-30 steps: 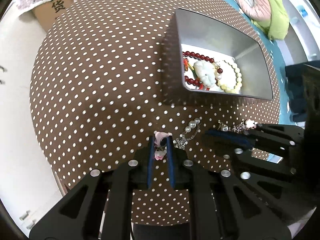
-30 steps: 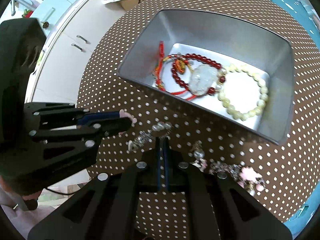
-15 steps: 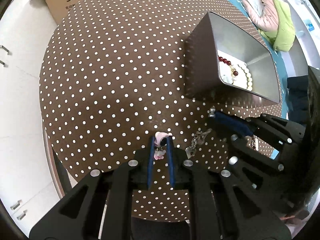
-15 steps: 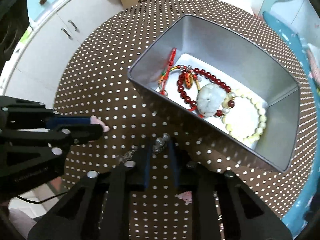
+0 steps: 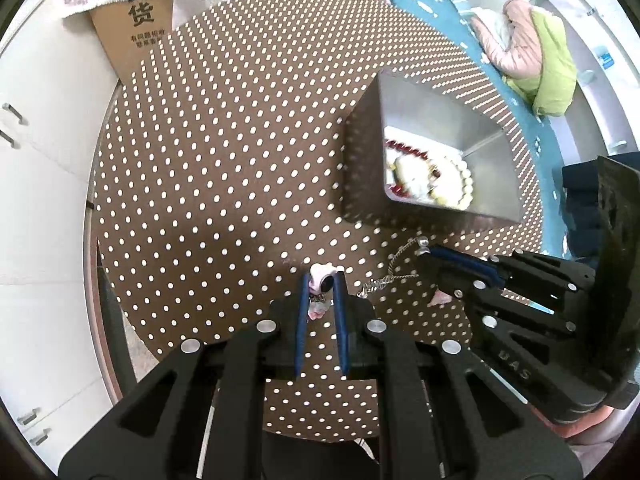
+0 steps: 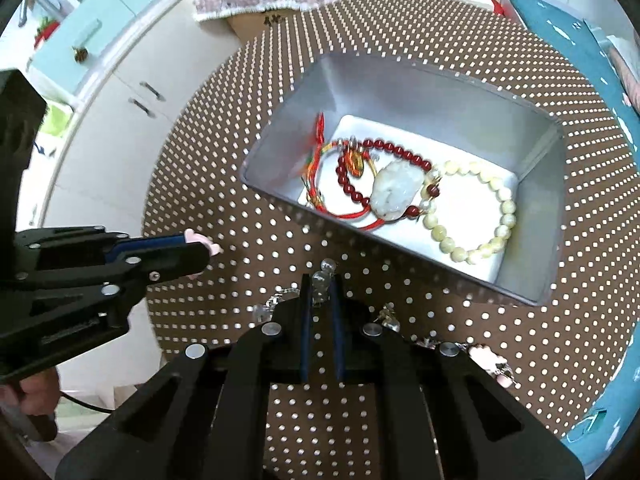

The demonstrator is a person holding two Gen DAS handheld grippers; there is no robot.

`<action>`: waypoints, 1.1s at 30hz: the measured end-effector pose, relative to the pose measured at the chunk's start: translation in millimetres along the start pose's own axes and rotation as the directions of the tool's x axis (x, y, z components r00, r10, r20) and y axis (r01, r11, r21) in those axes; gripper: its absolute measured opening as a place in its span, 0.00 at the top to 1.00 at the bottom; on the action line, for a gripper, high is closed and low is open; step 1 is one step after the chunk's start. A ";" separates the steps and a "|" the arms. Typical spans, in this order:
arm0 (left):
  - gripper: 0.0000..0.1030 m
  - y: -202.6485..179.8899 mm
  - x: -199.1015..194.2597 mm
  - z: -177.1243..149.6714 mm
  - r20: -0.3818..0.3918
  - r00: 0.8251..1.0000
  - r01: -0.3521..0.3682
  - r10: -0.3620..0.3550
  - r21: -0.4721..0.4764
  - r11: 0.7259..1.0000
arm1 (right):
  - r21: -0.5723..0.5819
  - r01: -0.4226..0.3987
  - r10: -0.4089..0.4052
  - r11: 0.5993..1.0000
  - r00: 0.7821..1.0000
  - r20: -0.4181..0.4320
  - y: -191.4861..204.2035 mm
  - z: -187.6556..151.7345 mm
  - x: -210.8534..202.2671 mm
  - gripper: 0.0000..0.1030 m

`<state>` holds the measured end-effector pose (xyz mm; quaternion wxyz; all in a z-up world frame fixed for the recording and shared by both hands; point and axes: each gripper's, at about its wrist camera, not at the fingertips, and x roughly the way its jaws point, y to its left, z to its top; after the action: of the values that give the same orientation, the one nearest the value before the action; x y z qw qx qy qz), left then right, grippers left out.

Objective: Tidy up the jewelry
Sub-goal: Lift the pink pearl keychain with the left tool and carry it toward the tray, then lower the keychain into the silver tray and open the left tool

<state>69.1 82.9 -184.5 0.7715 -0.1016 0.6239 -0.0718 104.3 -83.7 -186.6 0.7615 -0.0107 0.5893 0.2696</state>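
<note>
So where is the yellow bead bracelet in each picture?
Left wrist view: the yellow bead bracelet sits right of centre, at the bottom of the metal box, partly blurred.
Right wrist view: the bracelet lies right of centre, on the box's white floor, beside the white stone pendant.
Shared landmark: the metal box on the brown dotted tablecloth.

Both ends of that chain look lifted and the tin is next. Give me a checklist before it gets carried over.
1. Left gripper shut on the pink charm end: ok.
2. Right gripper shut on the clear beads end: ok.
3. Chain between the two grippers free of snags: cannot tell, thin and partly hidden.
4. Metal tin open, with room on its white base: ok, free space at the far side.
5. Red bead bracelet and cream bead bracelet lie flat inside the tin: ok.
6. Pink piece on the tablecloth clear of the chain: cannot tell.
</note>
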 end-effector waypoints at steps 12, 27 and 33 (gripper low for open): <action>0.89 -40.1 -59.2 19.4 0.127 0.991 0.032 -0.043 0.088 0.996 | 0.018 -0.035 0.031 0.999 0.982 0.184 -12.1 -5.6 -115.4 0.92; 0.89 -104.9 -83.8 50.7 0.210 0.973 0.051 -0.099 0.224 0.973 | 0.044 -0.070 0.051 0.997 0.938 0.342 -19.9 26.6 -124.2 0.92; 0.89 -107.7 -62.4 68.0 0.174 0.980 0.055 -0.095 0.218 0.974 | 0.087 -0.076 0.050 0.993 0.964 0.263 -38.4 33.5 -91.5 0.92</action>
<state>124.2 -2.1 -85.2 0.8288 -0.0484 0.5348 -0.1575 135.8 -141.7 -105.3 0.8229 0.0801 0.4965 0.2642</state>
